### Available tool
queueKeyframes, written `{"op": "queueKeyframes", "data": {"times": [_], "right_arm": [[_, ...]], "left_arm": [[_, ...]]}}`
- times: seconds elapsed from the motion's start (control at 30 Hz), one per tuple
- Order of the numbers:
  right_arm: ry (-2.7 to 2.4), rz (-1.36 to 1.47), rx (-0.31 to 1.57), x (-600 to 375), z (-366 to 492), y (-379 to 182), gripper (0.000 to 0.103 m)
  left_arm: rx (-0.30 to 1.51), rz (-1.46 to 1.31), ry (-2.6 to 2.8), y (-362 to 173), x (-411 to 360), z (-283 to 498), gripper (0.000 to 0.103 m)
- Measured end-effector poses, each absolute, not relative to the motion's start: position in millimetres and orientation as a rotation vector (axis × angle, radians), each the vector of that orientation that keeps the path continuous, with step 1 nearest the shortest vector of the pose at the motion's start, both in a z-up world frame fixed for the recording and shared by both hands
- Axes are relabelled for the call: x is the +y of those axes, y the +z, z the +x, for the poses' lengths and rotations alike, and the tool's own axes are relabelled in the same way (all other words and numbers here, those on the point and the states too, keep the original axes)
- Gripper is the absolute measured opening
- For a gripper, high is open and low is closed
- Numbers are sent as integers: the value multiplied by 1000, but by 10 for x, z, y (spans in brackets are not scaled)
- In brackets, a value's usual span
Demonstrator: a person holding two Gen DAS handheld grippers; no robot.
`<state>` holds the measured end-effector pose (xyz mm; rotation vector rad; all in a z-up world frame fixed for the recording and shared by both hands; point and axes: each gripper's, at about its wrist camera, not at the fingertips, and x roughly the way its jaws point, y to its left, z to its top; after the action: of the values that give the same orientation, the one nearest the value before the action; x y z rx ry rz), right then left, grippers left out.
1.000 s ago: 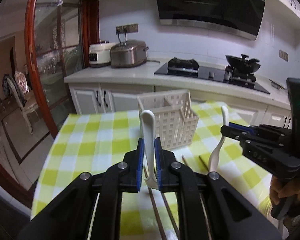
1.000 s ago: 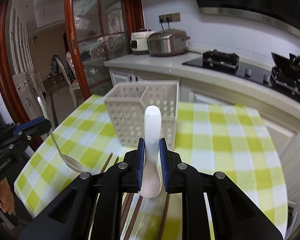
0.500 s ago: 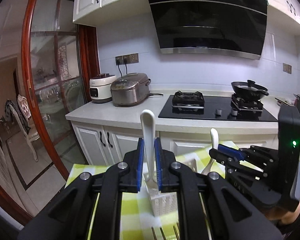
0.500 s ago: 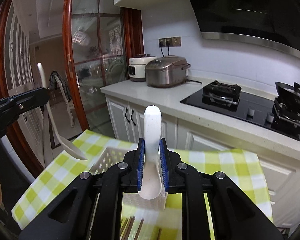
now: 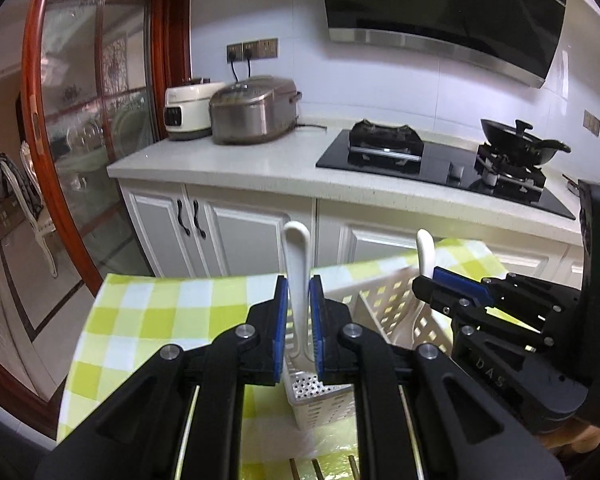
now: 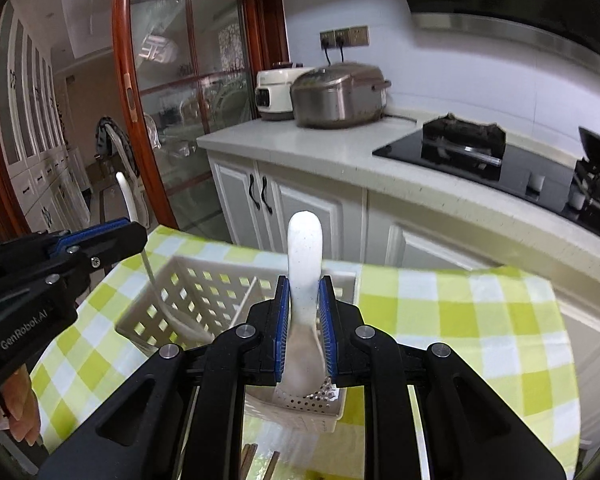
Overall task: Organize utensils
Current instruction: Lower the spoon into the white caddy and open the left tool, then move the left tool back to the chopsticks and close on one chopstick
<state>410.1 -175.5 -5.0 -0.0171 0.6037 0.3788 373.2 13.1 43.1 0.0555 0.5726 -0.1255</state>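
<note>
A white slotted basket (image 5: 384,300) (image 6: 204,288) stands on the yellow-checked tablecloth (image 5: 148,320). My left gripper (image 5: 299,284) (image 6: 136,236) holds a slim white spoon (image 5: 297,248) upright by its handle. Its lower end hangs inside the basket's left compartment. The jaws are starting to open, with the handle still touching the pads. My right gripper (image 6: 304,284) (image 5: 424,276) is shut on a speckled white spoon (image 6: 305,248), whose bowl end sits down in the right compartment.
Brown chopsticks (image 6: 248,456) lie on the cloth just in front of the basket. Beyond the table runs a white counter (image 5: 236,168) with two rice cookers (image 5: 252,112), a black hob (image 5: 440,160) and a wok. A hand (image 6: 16,412) grips the left tool.
Both grippers have carried their spoons forward from in front of the basket to above it. The spoons' lower ends have since come down into its compartments.
</note>
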Motion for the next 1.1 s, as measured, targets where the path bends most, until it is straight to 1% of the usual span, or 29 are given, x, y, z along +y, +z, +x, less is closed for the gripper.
{"op": "queueKeyframes", "data": {"times": [0.13,0.2,0.33,0.4,0.43,0.5,0.53,0.6,0.67,0.87,0.97,1.03,1.07,1.1], "right_arm": [[383,-23,614,-1739,4103,-113,19],[384,-26,602,-1739,4050,-81,24],[368,-31,572,-1803,3939,28,24],[362,-27,564,-1861,3861,83,24],[358,-26,560,-1893,3804,111,24],[356,-27,555,-1938,3699,145,24],[354,-26,553,-1959,3640,158,24],[350,-24,551,-2013,3511,170,24],[349,-14,556,-2068,3389,160,24],[348,15,585,-2195,3004,37,25],[345,27,596,-2229,2772,-57,25],[348,39,603,-2260,2642,-116,30],[348,42,604,-2264,2584,-140,39],[348,42,602,-2268,2508,-168,45]], "left_arm": [[568,65,-118,348,182,3722,27],[554,57,-110,363,219,3684,38],[531,36,-94,439,303,3558,45],[513,32,-83,491,321,3456,56],[505,30,-78,514,328,3399,59],[488,17,-69,548,363,3255,70],[484,10,-66,559,373,3194,72],[479,-14,-57,556,423,3020,82],[479,-35,-49,539,456,2883,87],[480,-27,-26,410,489,2408,97],[480,-13,-20,308,472,2179,98],[480,-24,-26,239,471,2065,98],[479,-31,-30,211,465,2014,98],[480,-37,-35,175,457,1960,98]]}}
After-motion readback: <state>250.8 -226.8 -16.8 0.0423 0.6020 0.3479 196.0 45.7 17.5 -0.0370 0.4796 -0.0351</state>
